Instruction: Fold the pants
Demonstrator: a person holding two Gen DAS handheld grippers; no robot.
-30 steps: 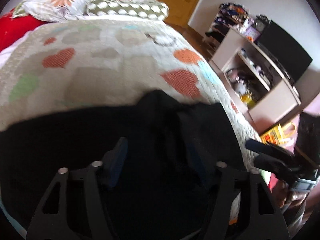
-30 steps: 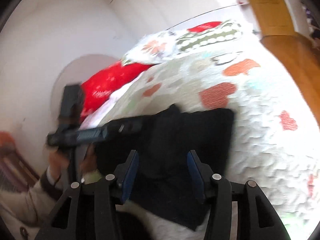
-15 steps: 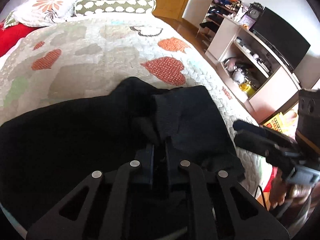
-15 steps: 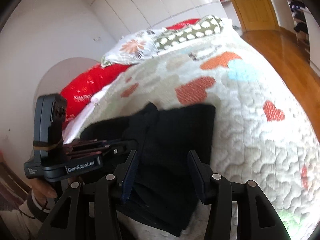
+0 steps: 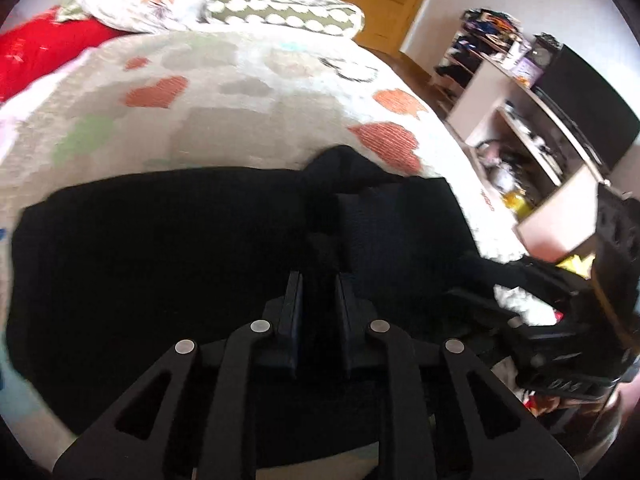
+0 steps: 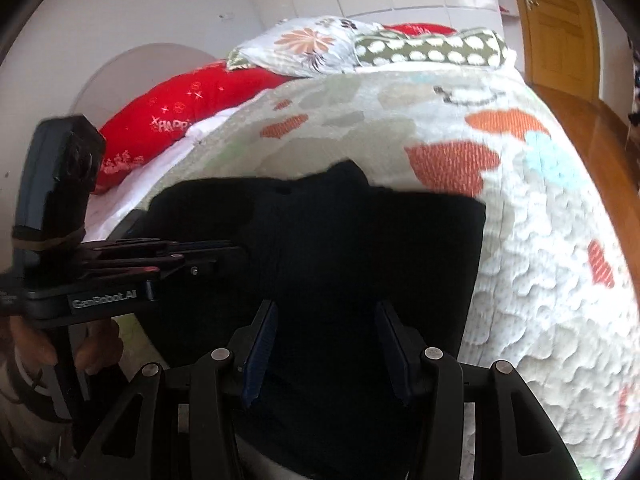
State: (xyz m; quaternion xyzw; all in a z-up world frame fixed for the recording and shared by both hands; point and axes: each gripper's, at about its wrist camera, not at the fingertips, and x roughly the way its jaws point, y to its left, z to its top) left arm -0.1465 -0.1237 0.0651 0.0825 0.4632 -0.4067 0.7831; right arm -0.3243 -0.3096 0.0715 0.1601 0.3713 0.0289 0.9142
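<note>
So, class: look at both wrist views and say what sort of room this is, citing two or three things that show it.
Most likely a home bedroom: a bed with a heart-patterned quilt, pillows at its head, and a shelf unit holding a dark screen and clutter beside a wooden door.

Our two grippers are the same build: matte black linkage arms with triangular cutouts and round silver pivot pins. The left gripper [image 5: 319, 280] has thin dark-blue pads on its fingers [image 5: 291, 300]. The right gripper [image 6: 326, 344] has the same blue pads, easier to see. From the right camera, the left unit shows white "GenRobot.AI" lettering and a boxy black camera strapped on with a band.
</note>
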